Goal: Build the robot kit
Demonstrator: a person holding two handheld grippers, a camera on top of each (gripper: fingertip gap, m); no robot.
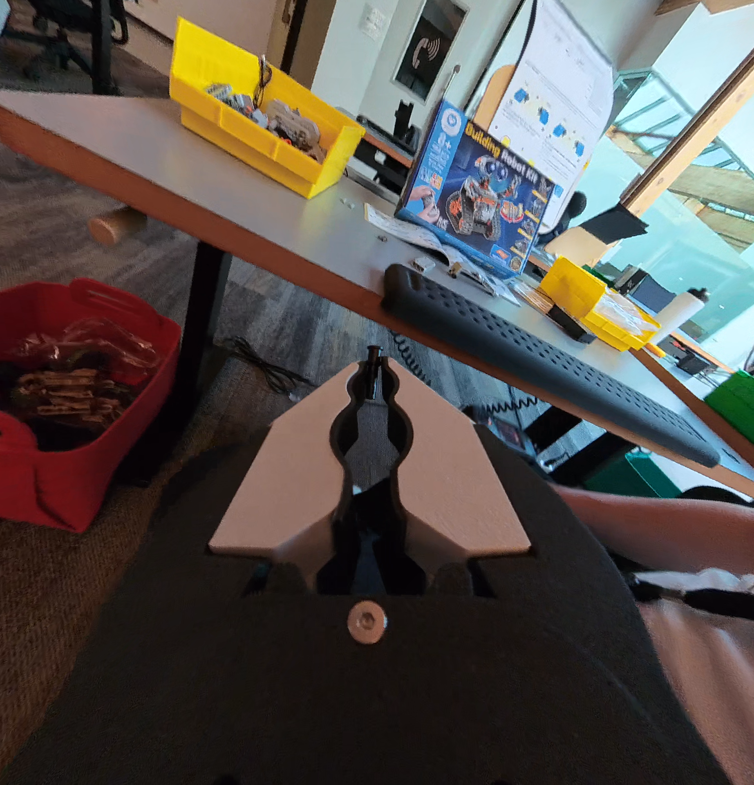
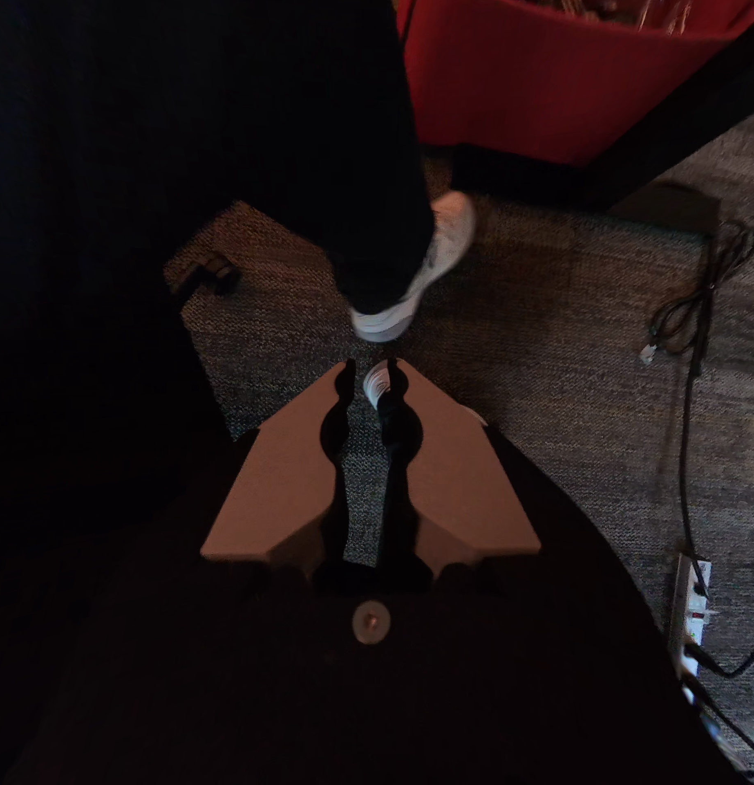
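While held below the table (image 1: 247, 199) edge, left gripper (image 1: 371, 374) clenched on a small black pin (image 1: 372, 370) that sticks out past the fingertips. Red basket (image 1: 75, 475) of bagged parts on the carpet to its left. Up on the table: yellow bin (image 1: 264, 140) of loose parts, blue kit box (image 1: 472, 191) on an open booklet (image 1: 417, 235), long black perforated pad (image 1: 549, 361) along the near edge. Right gripper (image 2: 371, 374) aimed down at grey carpet (image 2: 536, 382), jaws released with a narrow gap, nothing between them; white shoe (image 2: 426, 272) just beyond the tips, black cable (image 2: 698, 306) to the right.
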